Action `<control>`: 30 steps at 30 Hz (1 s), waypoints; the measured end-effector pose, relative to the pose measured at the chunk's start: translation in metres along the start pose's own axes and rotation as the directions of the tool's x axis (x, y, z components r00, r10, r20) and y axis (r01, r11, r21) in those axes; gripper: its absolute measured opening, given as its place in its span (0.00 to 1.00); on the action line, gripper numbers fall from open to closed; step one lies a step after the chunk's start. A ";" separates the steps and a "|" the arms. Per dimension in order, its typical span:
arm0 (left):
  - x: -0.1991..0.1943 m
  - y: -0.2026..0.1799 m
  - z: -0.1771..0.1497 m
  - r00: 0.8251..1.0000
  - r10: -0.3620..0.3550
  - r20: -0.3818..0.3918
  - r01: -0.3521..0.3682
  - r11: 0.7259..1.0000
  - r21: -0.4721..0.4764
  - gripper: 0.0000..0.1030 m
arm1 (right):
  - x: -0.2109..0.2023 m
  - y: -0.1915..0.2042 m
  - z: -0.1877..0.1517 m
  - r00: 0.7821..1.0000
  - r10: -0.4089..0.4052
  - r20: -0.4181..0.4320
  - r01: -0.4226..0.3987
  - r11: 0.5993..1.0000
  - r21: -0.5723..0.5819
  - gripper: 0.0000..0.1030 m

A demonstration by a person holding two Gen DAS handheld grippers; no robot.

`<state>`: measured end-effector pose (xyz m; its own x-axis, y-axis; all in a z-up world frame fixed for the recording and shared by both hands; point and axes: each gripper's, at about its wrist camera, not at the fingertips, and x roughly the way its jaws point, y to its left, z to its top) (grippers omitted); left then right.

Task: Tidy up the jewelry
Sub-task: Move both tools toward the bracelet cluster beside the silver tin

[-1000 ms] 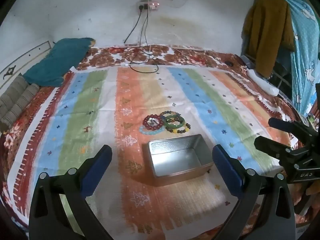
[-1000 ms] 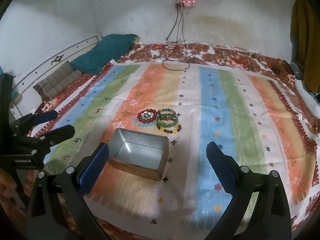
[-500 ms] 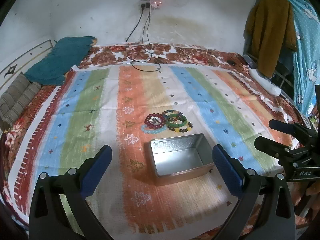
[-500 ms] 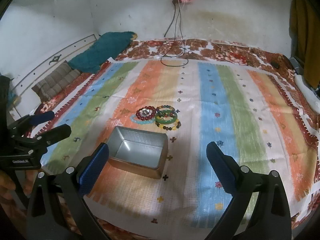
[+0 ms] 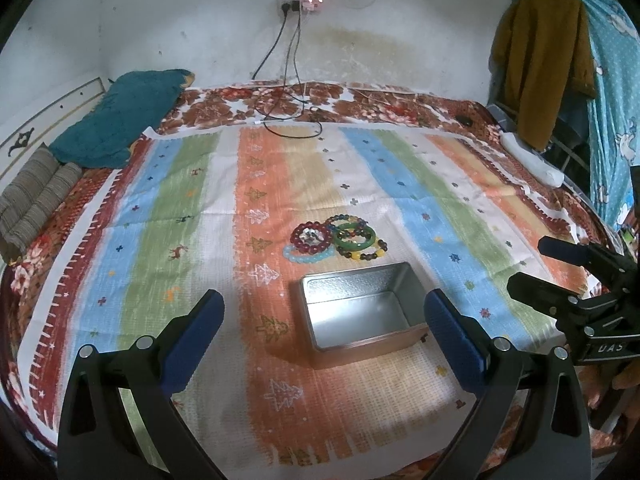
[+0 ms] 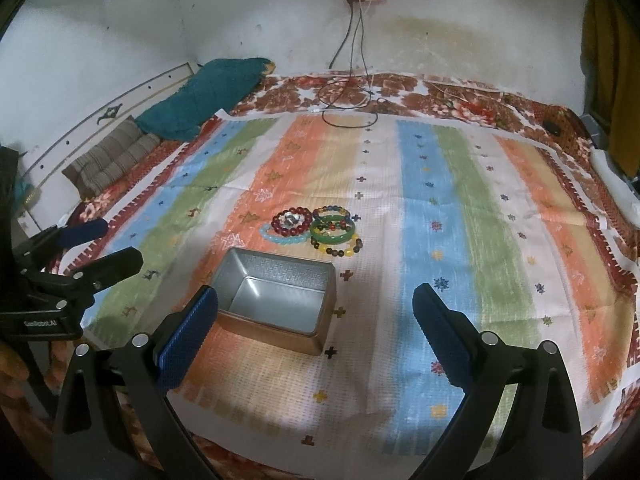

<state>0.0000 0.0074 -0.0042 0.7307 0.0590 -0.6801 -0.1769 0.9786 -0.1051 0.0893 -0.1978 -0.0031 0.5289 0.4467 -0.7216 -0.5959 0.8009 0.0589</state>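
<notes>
Both the left gripper (image 5: 324, 334) and right gripper (image 6: 316, 334) are being held wide open, empty; bracelets (image 5: 334, 238) just beyond the tin (image 5: 360, 314) are being lined up—one needs pinching next.

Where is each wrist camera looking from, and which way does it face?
Left wrist: looks forward from the open left gripper, over the tin toward the bracelets; right gripper at right edge.
Right wrist: looks forward from the open right gripper at the bedspread; left gripper at left edge.
Shared: tin, bracelets, wall socket.
</notes>
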 end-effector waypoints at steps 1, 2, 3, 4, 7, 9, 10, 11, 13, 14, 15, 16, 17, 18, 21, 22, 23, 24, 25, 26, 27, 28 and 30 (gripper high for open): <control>0.000 0.000 -0.001 1.000 0.004 -0.002 -0.004 1.000 -0.003 0.95 | 0.000 -0.001 0.001 1.000 0.001 0.000 -0.001 1.000 0.001 0.96; 0.001 0.001 -0.001 1.000 0.007 -0.003 -0.007 1.000 -0.006 0.95 | 0.000 -0.001 0.001 1.000 0.001 0.000 -0.001 1.000 0.000 0.96; 0.001 0.001 -0.001 1.000 0.006 -0.005 -0.006 1.000 -0.009 0.95 | 0.000 -0.001 0.001 1.000 0.001 -0.001 -0.001 1.000 0.003 0.96; 0.002 0.003 -0.001 1.000 0.008 -0.007 -0.008 1.000 -0.015 0.95 | 0.000 -0.001 0.001 1.000 0.002 -0.002 -0.002 1.000 0.004 0.96; 0.003 0.003 0.000 1.000 0.019 -0.012 -0.019 1.000 -0.020 0.95 | 0.001 -0.001 0.002 1.000 0.002 -0.007 -0.002 1.000 0.006 0.96; 0.003 0.002 0.000 1.000 0.028 -0.012 -0.028 0.999 -0.016 0.95 | 0.002 -0.001 0.002 1.000 -0.002 -0.010 0.002 1.000 0.005 0.96; 0.003 0.002 0.000 1.000 0.026 -0.013 -0.027 1.000 -0.014 0.95 | 0.002 -0.001 0.003 1.000 -0.003 -0.012 0.003 1.000 0.006 0.96; 0.003 0.001 0.000 1.000 0.026 -0.014 -0.026 1.000 -0.011 0.95 | 0.004 -0.002 0.004 1.000 -0.006 -0.015 0.006 1.000 0.008 0.96; 0.004 0.000 0.000 0.999 0.031 -0.019 -0.032 0.999 -0.003 0.95 | 0.005 -0.004 0.004 1.000 -0.010 -0.020 0.010 1.000 0.013 0.96; 0.005 -0.001 0.001 0.999 0.032 -0.021 -0.032 0.999 -0.001 0.95 | 0.006 -0.004 0.004 1.000 -0.011 -0.021 0.011 1.000 0.014 0.96; 0.005 0.000 0.001 0.999 0.033 -0.023 -0.033 0.999 0.001 0.95 | 0.006 -0.005 0.004 1.000 -0.012 -0.022 0.012 1.000 0.014 0.96; 0.006 0.000 0.001 0.999 0.038 -0.027 -0.038 0.999 0.002 0.95 | 0.007 -0.005 0.004 1.000 -0.016 -0.022 0.017 1.000 0.015 0.96; 0.007 0.000 0.001 0.999 0.041 -0.031 -0.041 0.999 0.001 0.95 | 0.008 -0.005 0.005 1.000 -0.019 -0.023 0.020 1.000 0.015 0.96; 0.007 0.001 0.001 0.998 0.045 -0.034 -0.045 0.999 -0.002 0.95 | 0.009 -0.006 0.005 0.999 -0.022 -0.025 0.022 1.000 0.015 0.96; 0.011 0.004 0.003 0.998 0.049 -0.047 -0.050 0.999 -0.015 0.95 | 0.012 -0.006 0.005 0.999 -0.029 -0.027 0.029 0.999 0.013 0.96; 0.012 0.004 0.003 0.997 0.052 -0.050 -0.053 0.998 -0.015 0.95 | 0.013 -0.006 0.006 0.999 -0.029 -0.028 0.030 0.999 0.012 0.96; 0.013 0.004 0.003 0.997 0.057 -0.054 -0.058 0.998 -0.013 0.95 | 0.012 -0.005 0.006 0.999 -0.028 -0.028 0.029 1.000 0.012 0.96; 0.014 0.005 0.003 0.996 0.064 -0.059 -0.065 0.998 -0.012 0.95 | 0.012 -0.005 0.005 0.999 -0.029 -0.028 0.030 0.999 0.013 0.96; 0.015 0.004 0.003 0.996 0.064 -0.061 -0.065 0.998 -0.010 0.95 | 0.013 -0.005 0.005 0.999 -0.029 -0.029 0.029 0.999 0.014 0.96; 0.015 0.004 0.003 0.996 0.061 -0.064 -0.061 0.998 -0.008 0.95 | 0.014 -0.005 0.006 0.999 -0.028 -0.032 0.029 0.999 0.016 0.96; 0.016 0.004 0.004 0.996 0.057 -0.066 -0.058 0.998 -0.005 0.95 | 0.016 -0.006 0.007 0.999 -0.027 -0.035 0.027 0.999 0.018 0.96; 0.016 0.003 0.004 0.996 0.053 -0.065 -0.053 0.999 -0.001 0.95 | 0.017 -0.007 0.008 0.999 -0.023 -0.037 0.024 0.999 0.023 0.96; 0.016 0.001 0.004 0.998 0.034 -0.060 -0.034 0.999 0.011 0.95 | 0.020 -0.008 0.010 0.999 -0.024 -0.039 0.025 0.999 0.026 0.96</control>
<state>0.0145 0.0103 -0.0125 0.6833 0.0806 -0.7256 -0.1942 0.9781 -0.0742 0.1108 -0.1918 -0.0107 0.5188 0.4113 -0.7494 -0.5665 0.8220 0.0590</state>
